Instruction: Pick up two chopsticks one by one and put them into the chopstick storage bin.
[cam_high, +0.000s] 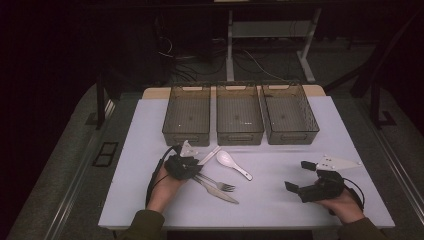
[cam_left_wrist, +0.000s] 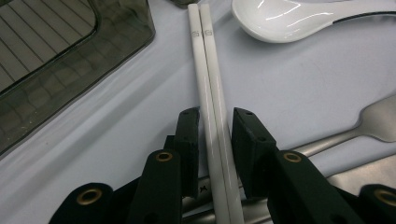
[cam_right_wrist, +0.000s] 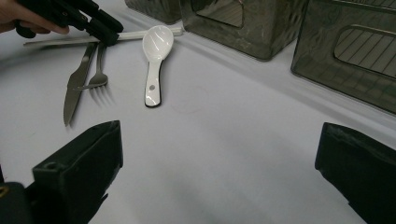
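Pair of white chopsticks (cam_left_wrist: 211, 107), slim, glossy, lying side by side and touching along their length, each with a small printed mark near the far end. Flat on the pale table (cam_high: 280, 200), just in front of the left and middle of three smoky translucent bins (cam_high: 186, 119) lined up at the far edge. Crossing over the handles of a metal fork (cam_right_wrist: 97, 79) and a metal knife (cam_right_wrist: 74, 88), which lie beside each other and point toward the person's side. Just to the right of the pair in the high view, a white ceramic spoon (cam_high: 231, 162), bowl up, dark edge along the handle, a small hole near its end.

Left claw (cam_left_wrist: 212, 137) lowered over the chopsticks, black jaws astride both sticks at their near part, narrow, one pad on either side; left pad right against the stick, a sliver of gap on the right, so not clearly pressing. No earlier picture to compare. In the high view, left hand (cam_high: 167, 185) reaching forward and slightly right from the bottom edge, dark sleeve at the wrist, cable looping off to the left, claw tilted down toward the table.

Right claw (cam_right_wrist: 219, 168) well apart at the right side of the table, jaws wide with only bare table between them, pointing left toward the cutlery. Right hand (cam_high: 342, 202) resting low near the table's near edge, grey three-cornered plate just beyond it.
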